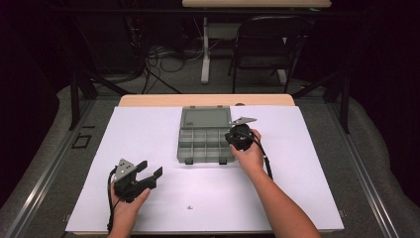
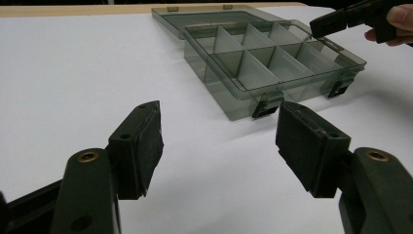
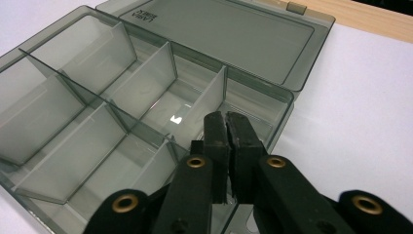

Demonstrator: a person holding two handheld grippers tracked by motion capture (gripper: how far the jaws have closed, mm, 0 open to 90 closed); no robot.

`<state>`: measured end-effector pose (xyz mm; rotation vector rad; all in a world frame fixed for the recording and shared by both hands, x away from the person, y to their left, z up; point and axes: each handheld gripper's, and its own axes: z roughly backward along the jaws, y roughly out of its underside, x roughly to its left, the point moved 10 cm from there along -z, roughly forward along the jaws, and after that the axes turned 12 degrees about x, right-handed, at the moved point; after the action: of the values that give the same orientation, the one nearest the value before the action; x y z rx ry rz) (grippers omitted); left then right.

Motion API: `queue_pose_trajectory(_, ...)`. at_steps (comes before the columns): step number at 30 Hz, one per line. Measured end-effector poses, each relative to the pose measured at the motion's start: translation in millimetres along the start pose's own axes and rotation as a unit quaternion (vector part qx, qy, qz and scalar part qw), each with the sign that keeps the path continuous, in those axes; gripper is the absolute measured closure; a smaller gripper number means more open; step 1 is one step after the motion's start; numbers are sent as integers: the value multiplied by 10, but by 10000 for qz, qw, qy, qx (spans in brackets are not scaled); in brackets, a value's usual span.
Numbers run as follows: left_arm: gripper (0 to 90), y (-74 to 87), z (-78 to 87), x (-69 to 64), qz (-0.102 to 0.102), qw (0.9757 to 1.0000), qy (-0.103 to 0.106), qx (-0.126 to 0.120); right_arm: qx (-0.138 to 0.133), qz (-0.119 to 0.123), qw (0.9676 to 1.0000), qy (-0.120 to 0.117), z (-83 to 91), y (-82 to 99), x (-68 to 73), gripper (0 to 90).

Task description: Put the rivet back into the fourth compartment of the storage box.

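Note:
An open grey see-through compartment box (image 1: 184, 148) lies at the middle of the white sheet, its lid (image 1: 205, 118) folded flat behind it. No contents can be made out in its compartments (image 3: 146, 73). My right gripper (image 1: 231, 138) hangs over the box's right end, jaws shut, and nothing can be seen between them (image 3: 226, 117). Its tips hover above the box's far right compartment (image 2: 316, 24). My left gripper (image 1: 151, 167) rests low at the front left, open and empty (image 2: 219, 141), aimed at the box (image 2: 272, 58).
A tiny dark object (image 1: 188, 207) lies on the white sheet (image 1: 148, 129) near the front edge, between my two forearms. The wooden table edge (image 1: 208, 100) runs behind the box. Farther back stand a chair (image 1: 267, 44) and cables on the floor.

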<state>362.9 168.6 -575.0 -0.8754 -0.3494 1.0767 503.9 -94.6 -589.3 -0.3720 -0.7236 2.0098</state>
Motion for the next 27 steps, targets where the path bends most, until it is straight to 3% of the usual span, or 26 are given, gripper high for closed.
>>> queue_pose_trajectory(7,339,-1,4,2,2,10000,-3,-5,-68,-17,10000,33,34,-14,-8,793)
queue_pose_trajectory(16,340,-2,6,6,5,10000,-12,-9,-302,-53,9995,0,153,-64,18,522)
queue_pose_trajectory(27,339,1,15,10,1,10000,-14,22,-450,164,9988,-64,333,-42,181,447)
